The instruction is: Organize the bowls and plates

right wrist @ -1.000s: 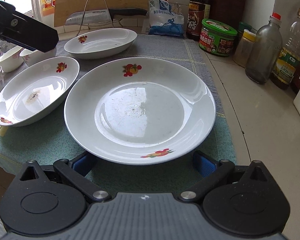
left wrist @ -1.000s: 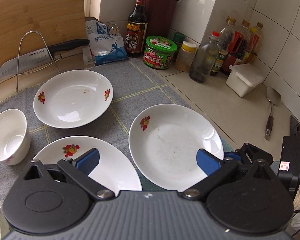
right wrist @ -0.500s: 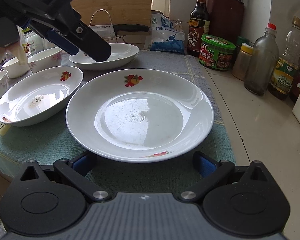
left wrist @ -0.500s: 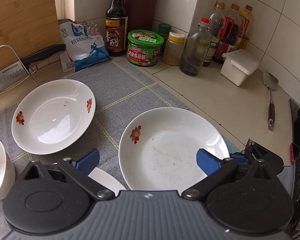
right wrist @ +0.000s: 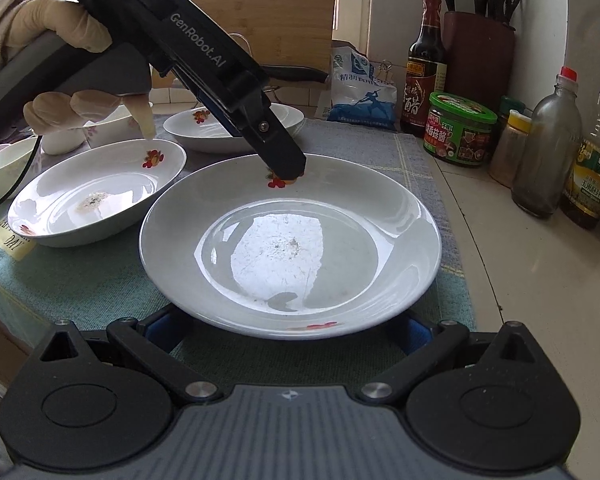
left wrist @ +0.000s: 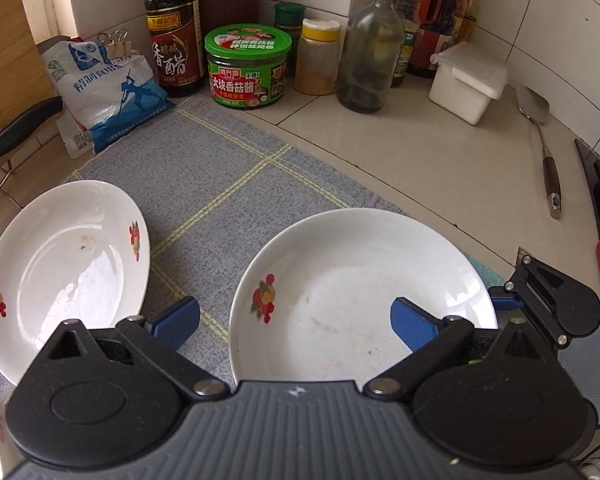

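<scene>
Left gripper point(left wrist: 294, 318) now swung over from smaller plates, straddling far rim of big plate point(right wrist: 288, 240), jaws wide, gripping nothing. Right gripper point(right wrist: 288, 330) unmoved at near rim of big plate, spread, empty. Big plate flat on grey mat point(left wrist: 204, 176). Likely lift next.

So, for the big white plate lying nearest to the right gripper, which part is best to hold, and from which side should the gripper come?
Probably the near rim of the big plate. It lies flat on the cloth, and its rim flares up and overhangs, leaving a gap underneath. The open right gripper already straddles that edge, low and level. One finger could go under the rim and one over it.
</scene>
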A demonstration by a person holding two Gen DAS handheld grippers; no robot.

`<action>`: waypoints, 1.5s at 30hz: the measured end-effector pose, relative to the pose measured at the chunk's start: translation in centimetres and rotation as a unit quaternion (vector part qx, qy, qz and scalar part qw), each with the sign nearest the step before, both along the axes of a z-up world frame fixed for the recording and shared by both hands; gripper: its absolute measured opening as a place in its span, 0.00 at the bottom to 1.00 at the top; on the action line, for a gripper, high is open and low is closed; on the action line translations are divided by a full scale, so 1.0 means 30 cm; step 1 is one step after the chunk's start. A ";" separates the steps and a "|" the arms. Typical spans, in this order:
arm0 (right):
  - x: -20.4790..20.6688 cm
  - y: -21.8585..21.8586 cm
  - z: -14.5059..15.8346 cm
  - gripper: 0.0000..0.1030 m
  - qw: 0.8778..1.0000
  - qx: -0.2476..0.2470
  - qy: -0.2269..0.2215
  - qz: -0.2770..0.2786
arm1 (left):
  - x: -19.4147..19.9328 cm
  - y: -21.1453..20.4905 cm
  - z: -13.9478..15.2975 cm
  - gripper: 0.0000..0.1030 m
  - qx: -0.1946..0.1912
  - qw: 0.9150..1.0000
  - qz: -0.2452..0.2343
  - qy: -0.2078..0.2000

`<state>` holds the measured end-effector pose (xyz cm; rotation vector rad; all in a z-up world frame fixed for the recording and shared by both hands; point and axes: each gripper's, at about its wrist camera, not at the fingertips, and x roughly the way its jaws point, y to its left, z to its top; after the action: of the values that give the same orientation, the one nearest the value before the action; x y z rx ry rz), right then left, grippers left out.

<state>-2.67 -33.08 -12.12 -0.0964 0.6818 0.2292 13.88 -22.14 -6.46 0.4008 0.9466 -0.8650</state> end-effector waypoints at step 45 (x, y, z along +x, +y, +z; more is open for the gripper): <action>0.116 -0.025 0.068 1.00 0.999 -0.020 0.039 0.017 | 0.182 -0.112 -0.037 0.72 -0.001 0.996 -0.057 0.073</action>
<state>0.82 -33.82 -10.09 -0.1390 0.7640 0.2536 19.35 -25.50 -7.58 0.3971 1.0648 -1.0092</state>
